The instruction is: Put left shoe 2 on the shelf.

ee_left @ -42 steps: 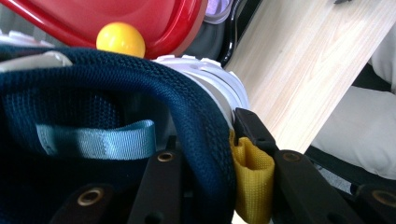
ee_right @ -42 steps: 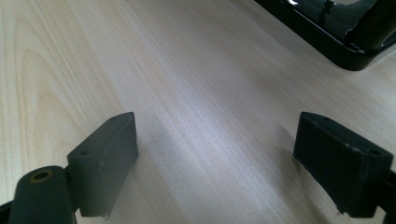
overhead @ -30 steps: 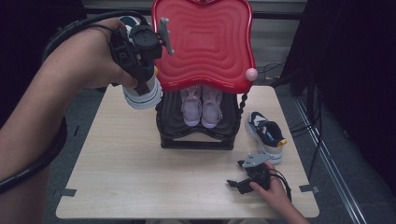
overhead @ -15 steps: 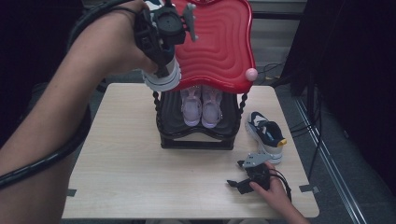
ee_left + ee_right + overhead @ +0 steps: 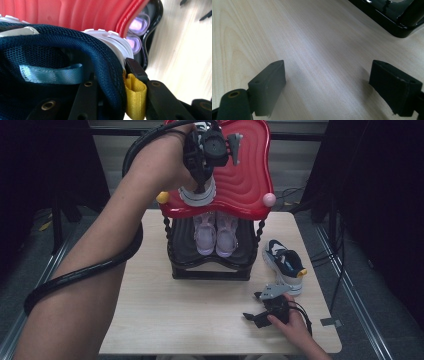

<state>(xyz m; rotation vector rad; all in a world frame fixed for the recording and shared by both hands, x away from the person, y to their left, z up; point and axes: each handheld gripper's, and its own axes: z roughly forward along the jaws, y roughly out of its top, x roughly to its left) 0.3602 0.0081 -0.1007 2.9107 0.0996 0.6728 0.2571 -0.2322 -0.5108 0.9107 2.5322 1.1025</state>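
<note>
Held shoe: one navy mesh sneaker with a white sole and a yellow heel loop (image 5: pixel 100 65), raised over the red top shelf; in the high view its white sole (image 5: pixel 197 195) shows under the hand.
Left gripper: one, the left gripper (image 5: pixel 112 85) clenched on the sneaker's heel collar, one jaw inside the shoe, the other outside against the yellow loop.
Rack: one two-tier shoe rack with a glossy red wavy plastic top shelf (image 5: pixel 245 185) and a black ribbed lower shelf (image 5: pixel 210 265), standing at the middle of the desk.
Lilac shoes: two pale lilac sneakers (image 5: pixel 216 232), side by side on the lower shelf, toes toward the person.
Other shoe: one matching navy and white sneaker (image 5: pixel 284 265) on the desk, just right of the rack.
Right gripper: one, the right gripper (image 5: pixel 256 307) released, jaws wide apart with nothing between them, resting low on the desk near that sneaker.
Desk: one light wood-grain desk (image 5: pixel 160 320).
</note>
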